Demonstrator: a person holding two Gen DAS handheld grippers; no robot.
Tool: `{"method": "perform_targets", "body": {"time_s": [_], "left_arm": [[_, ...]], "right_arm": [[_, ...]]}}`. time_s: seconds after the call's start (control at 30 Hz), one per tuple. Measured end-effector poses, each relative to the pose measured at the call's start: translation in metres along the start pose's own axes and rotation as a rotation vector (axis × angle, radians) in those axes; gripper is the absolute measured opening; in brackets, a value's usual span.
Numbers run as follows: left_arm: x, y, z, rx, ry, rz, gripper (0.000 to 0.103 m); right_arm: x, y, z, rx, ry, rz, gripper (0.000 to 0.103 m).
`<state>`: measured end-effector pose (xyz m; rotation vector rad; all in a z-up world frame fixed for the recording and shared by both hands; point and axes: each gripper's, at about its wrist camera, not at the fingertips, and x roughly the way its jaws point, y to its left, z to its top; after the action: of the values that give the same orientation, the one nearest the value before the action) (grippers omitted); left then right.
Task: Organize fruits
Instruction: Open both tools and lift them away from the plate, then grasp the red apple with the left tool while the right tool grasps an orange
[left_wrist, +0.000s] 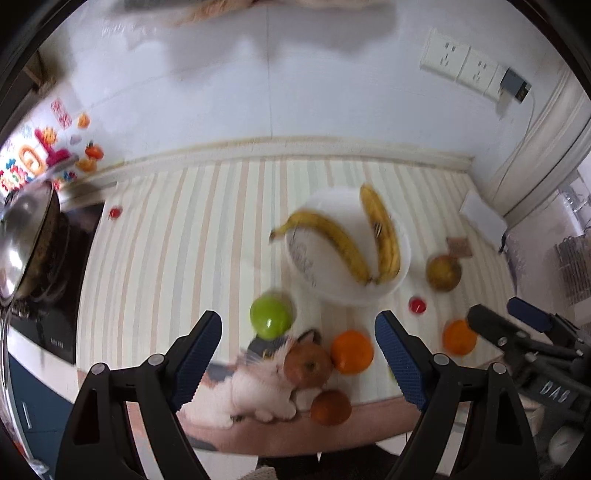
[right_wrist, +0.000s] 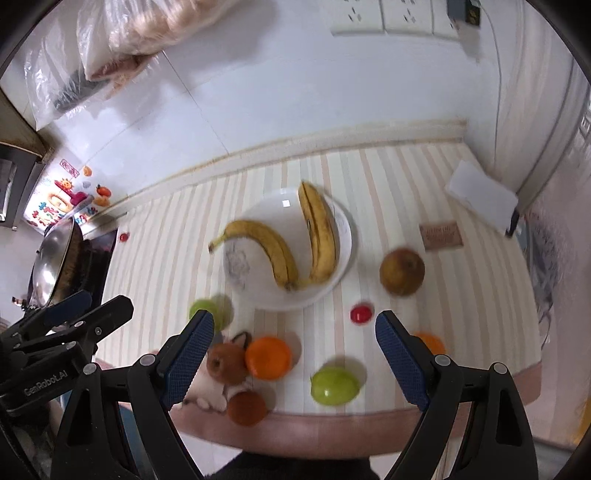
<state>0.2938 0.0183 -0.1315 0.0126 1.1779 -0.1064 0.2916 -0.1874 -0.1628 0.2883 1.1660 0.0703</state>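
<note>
A white plate (left_wrist: 325, 284) (right_wrist: 343, 236) on the striped mat holds two bananas (left_wrist: 332, 240) (right_wrist: 321, 236). Around it lie a green apple (left_wrist: 270, 317) (right_wrist: 207, 310), a second green apple (right_wrist: 334, 385), oranges (left_wrist: 351, 351) (right_wrist: 267, 357) (left_wrist: 459, 336), a reddish apple (left_wrist: 308, 365) (right_wrist: 227, 363), a dark orange fruit (left_wrist: 330, 407) (right_wrist: 246, 408) and a brown pear (left_wrist: 443, 273) (right_wrist: 402, 272). My left gripper (left_wrist: 299, 354) is open and empty above the reddish apple. My right gripper (right_wrist: 295, 358) is open and empty above the near fruits; it also shows in the left wrist view (left_wrist: 509, 321).
A wok (left_wrist: 26, 240) (right_wrist: 55, 266) sits on a black stove (left_wrist: 66, 295) at the left. Small red objects (left_wrist: 417, 305) (right_wrist: 361, 314) (left_wrist: 115, 212) lie on the mat. A white card (right_wrist: 480, 199) and a brown tag (right_wrist: 441, 234) lie at the right. A cat picture (left_wrist: 258, 387) is on the mat's near edge.
</note>
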Motion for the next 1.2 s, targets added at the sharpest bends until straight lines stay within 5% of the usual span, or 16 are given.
{"method": "perform_targets", "body": {"time_s": [0.37, 0.6, 0.73, 0.83, 1.2], "left_arm": [[0.105, 0.005, -0.053, -0.019, 0.285, 0.022, 0.085], [0.155, -0.018, -0.051, 0.048, 0.365, 0.003, 0.085], [0.164, -0.024, -0.049, 0.084, 0.325, 0.019, 0.082], [0.164, -0.024, -0.049, 0.098, 0.320, -0.019, 0.055], [0.165, -0.025, -0.051, 0.115, 0.328, -0.071, 0.057]], "right_arm": [[0.089, -0.071, -0.062, 0.188, 0.235, 0.031, 0.091], [0.117, -0.065, -0.067, 0.181, 0.262, 0.052, 0.091], [0.124, -0.053, -0.060, 0.162, 0.266, 0.047, 0.091], [0.125, -0.047, -0.054, 0.156, 0.274, 0.050, 0.091], [0.133, -0.041, -0.046, 0.158, 0.291, 0.057, 0.091]]}}
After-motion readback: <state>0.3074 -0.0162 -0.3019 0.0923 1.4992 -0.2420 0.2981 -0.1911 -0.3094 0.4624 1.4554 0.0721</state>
